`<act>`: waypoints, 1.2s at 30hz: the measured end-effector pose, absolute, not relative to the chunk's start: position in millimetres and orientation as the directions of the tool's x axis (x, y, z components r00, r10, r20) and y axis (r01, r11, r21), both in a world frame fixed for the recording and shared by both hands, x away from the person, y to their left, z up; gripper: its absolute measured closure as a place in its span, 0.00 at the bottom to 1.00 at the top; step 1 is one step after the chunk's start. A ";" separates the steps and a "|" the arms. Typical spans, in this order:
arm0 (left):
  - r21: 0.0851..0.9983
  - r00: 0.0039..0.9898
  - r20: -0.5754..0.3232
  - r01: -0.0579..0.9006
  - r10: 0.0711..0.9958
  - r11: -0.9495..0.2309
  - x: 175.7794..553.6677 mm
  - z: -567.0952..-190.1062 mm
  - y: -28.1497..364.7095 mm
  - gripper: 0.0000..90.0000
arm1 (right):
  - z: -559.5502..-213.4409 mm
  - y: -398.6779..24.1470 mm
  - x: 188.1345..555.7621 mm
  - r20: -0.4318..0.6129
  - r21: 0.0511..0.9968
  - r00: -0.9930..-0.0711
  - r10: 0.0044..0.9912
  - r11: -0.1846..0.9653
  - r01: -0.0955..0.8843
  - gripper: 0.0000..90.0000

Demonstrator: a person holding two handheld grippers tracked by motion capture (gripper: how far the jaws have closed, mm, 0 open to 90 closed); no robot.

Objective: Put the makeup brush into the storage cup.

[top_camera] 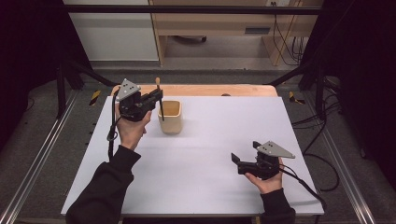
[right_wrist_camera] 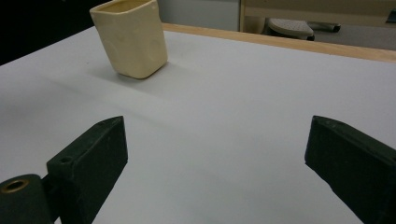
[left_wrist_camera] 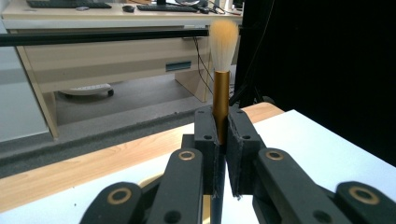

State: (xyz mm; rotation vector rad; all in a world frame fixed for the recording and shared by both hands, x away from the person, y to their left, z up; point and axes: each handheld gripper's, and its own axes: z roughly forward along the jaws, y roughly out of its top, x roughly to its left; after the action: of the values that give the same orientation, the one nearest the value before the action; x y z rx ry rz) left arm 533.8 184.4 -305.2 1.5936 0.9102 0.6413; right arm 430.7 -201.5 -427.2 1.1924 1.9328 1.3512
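The white desk carries one standing thing, a cream square-sided cup, and the work in hand looks to be getting the brush into it. The left hand-held gripper hovers just beside the cup on its left, jaws clamped tight on a brush; in the left gripper view the gold ferrule rises straight up out of the pads with the pale bristle tuft on top, while in the high view the dark handle hangs down past the jaws and ends at or just over the cup's near-left rim. So the brush's long axis stands close to upright, roughly in line with the cup's opening, and the cup lies slightly to the right of and below the jaws. Whether the handle tip is already inside the rim I cannot tell. The right hand-held gripper rests well apart, low over the near right of the desk, jaws spread wide and empty; from it the cup sits far ahead and to the left. The left hand is much the nearer.
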 end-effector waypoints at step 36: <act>0.968 0.493 -0.035 0.232 0.869 -0.093 586.7 -322.4 176.3 0.92 | -425.7 -204.8 431.0 0.074 0.921 -0.487 0.870 0.127 0.368 0.04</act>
State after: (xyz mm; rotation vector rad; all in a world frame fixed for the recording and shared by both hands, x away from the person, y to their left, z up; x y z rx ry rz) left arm 586.7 176.3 -322.4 1.6118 0.9682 0.7064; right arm 431.0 -204.8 -425.7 1.1904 1.9192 1.3432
